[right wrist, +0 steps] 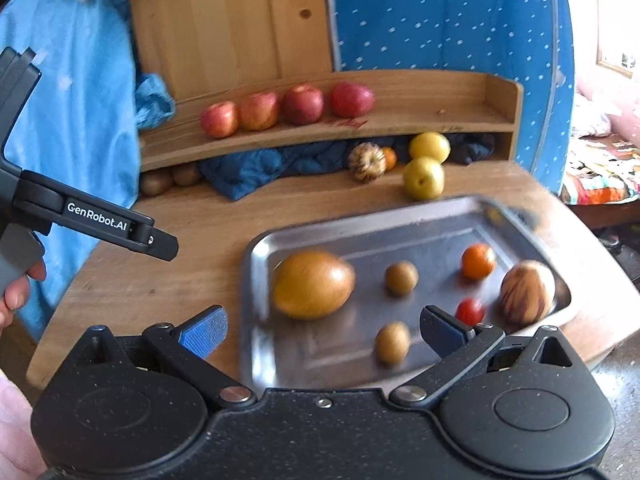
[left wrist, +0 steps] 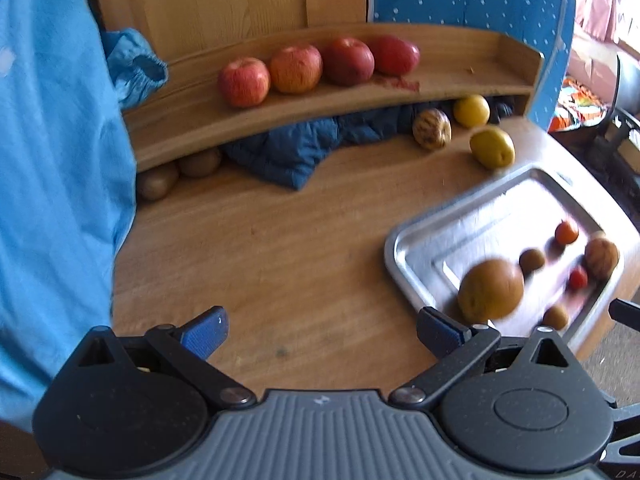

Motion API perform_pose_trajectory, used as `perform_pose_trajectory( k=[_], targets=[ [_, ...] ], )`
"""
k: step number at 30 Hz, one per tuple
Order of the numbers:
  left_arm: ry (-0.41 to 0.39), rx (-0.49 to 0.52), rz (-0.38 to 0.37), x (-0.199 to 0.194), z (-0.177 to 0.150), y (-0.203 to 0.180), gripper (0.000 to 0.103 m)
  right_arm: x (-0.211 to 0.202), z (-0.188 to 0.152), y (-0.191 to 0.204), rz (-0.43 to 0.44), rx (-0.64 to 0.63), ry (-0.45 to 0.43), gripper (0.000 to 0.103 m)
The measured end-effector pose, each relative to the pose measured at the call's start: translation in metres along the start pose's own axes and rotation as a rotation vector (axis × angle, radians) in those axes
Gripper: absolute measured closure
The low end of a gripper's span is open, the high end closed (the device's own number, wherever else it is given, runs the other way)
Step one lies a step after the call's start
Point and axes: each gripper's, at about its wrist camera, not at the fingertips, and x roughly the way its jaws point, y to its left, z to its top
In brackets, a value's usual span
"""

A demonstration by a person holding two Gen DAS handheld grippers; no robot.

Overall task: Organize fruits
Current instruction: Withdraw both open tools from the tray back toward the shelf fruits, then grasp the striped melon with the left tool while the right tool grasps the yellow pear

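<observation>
With both the left gripper (left wrist: 322, 330) and right gripper (right wrist: 322, 330) held wide open and empty, loose fruit remains on the steel tray (right wrist: 360, 226) at frame centre, where the large brown fruit (right wrist: 313, 284) is best approached squarely.

Motion blur smeared the fruit in the metal tray (right wrist: 256, 256); the large brown fruit (right wrist: 313, 284) and the striped one (right wrist: 527, 291) had soft outlines in both views. Two brown fruits (left wrist: 176, 172) sat half hidden under the shelf (left wrist: 280, 108) at the bench's back left. A small orange fruit (right wrist: 389, 157) showed only partly behind the striped fruit (right wrist: 367, 162) under the shelf. The left gripper (right wrist: 80, 216) was cut off at the right wrist view's left edge.
</observation>
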Motion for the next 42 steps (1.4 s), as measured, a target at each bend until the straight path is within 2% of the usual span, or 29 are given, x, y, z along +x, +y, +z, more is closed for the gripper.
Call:
perform_pose_trajectory(
  k=[4,8,13,17,23,29,33,37,42],
  targets=[
    [-0.022,0.012,-0.036,0.014,0.024,-0.004,0.001,0.012,0.013,-0.012,-0.033,0.023,-0.02,0.001],
    [-0.046,0.008,-0.107,0.026,0.048,-0.008,0.001,0.027,0.024,-0.025,-0.074,0.082,-0.038,0.001],
    [-0.04,0.041,-0.154,0.054,0.084,-0.028,0.001,0.046,0.035,-0.03,-0.189,0.049,-0.048,0.001],
    [-0.041,0.054,-0.209,0.082,0.109,-0.049,0.001,0.057,0.041,-0.042,-0.185,0.069,-0.047,0.001],
    [-0.035,0.09,-0.274,0.127,0.138,-0.074,0.001,0.084,0.063,-0.063,-0.197,0.064,-0.001,0.001],
    [-0.091,0.179,-0.283,0.162,0.158,-0.091,0.001,0.122,0.091,-0.08,-0.218,0.029,0.084,0.001],
    [-0.097,0.259,-0.307,0.175,0.166,-0.1,0.001,0.14,0.099,-0.085,-0.242,0.042,0.098,0.001],
    [-0.085,0.258,-0.339,0.185,0.168,-0.102,0.001,0.159,0.104,-0.081,-0.258,-0.032,0.125,0.001],
    [-0.069,0.239,-0.33,0.196,0.173,-0.1,0.005,0.183,0.114,-0.074,-0.27,-0.121,0.144,0.003]
  ],
)
